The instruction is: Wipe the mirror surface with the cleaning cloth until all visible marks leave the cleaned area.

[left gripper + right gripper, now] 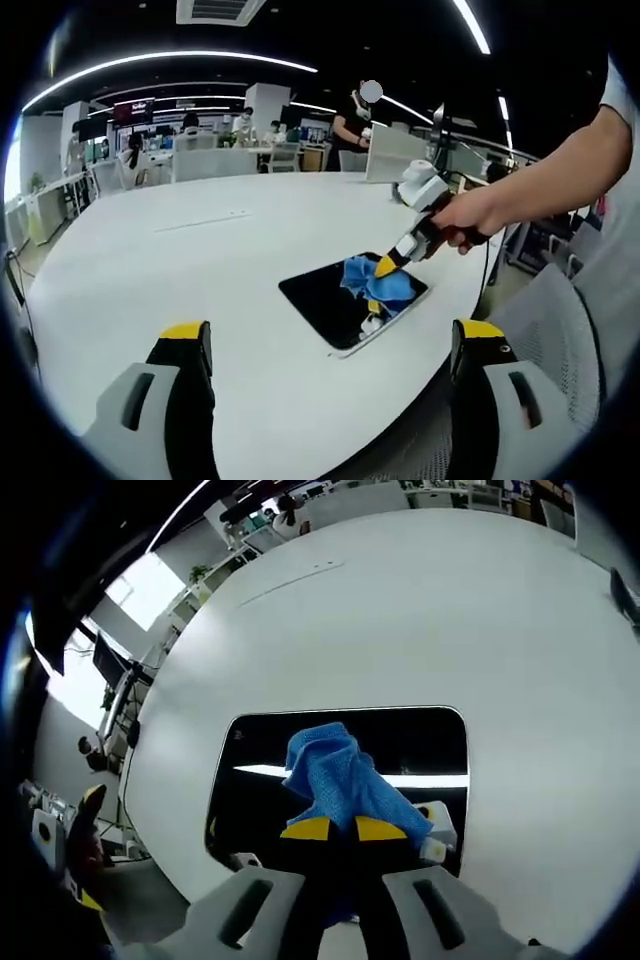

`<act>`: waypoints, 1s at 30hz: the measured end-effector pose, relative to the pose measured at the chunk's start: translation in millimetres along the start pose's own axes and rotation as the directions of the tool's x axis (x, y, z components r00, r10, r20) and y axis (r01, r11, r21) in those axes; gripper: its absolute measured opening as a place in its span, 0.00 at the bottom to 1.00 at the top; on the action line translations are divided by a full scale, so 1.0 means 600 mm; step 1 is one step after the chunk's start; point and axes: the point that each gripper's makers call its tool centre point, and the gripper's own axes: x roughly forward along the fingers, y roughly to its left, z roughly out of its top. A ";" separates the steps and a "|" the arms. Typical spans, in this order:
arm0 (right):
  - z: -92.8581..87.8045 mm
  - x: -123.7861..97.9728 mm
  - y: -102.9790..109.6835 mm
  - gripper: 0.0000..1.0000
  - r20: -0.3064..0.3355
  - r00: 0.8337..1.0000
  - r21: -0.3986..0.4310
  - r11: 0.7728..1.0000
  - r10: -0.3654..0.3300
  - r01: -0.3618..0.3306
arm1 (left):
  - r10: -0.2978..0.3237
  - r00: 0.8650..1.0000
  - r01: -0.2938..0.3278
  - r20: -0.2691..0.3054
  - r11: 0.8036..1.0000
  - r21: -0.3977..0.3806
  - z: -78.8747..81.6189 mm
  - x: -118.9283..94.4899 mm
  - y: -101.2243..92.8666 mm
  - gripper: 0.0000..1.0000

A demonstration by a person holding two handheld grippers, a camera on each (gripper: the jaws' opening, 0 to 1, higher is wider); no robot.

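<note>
With its jaws clamped on the blue cloth (pixel 340 775), the right gripper (pixel 343 829) presses it onto the mirror (pixel 250 780) lying flat on the table (pixel 450 610), so wiping looks underway. Next it should sweep across the uncovered glass, while the left gripper (pixel 330 345) hovers open, well apart.

No text, label, brand or number can be read. A dark screen (pixel 133 110) far back in the left gripper view carries pale marks, too small and blurred to make out. The worktop (pixel 420 620) bears no legible writing.
</note>
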 end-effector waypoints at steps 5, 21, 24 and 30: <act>-0.001 -0.008 -0.014 0.01 0.009 1.000 0.023 1.000 -0.001 0.001 | -0.006 1.000 0.006 -0.002 1.000 -0.001 0.000 0.001 -0.003 0.99; 0.002 -0.026 -0.067 0.01 0.017 0.999 0.054 0.998 -0.045 0.044 | -0.009 1.000 0.009 -0.002 1.000 0.005 0.001 0.000 -0.003 0.99; 0.003 -0.029 -0.076 0.01 0.016 0.998 0.056 0.997 -0.056 0.055 | -0.007 1.000 0.007 -0.005 1.000 0.007 0.000 0.000 -0.002 0.99; 0.005 -0.034 -0.095 0.01 0.017 0.997 0.062 0.995 -0.076 0.075 | -0.005 1.000 0.005 0.000 1.000 0.008 0.001 0.001 0.000 0.99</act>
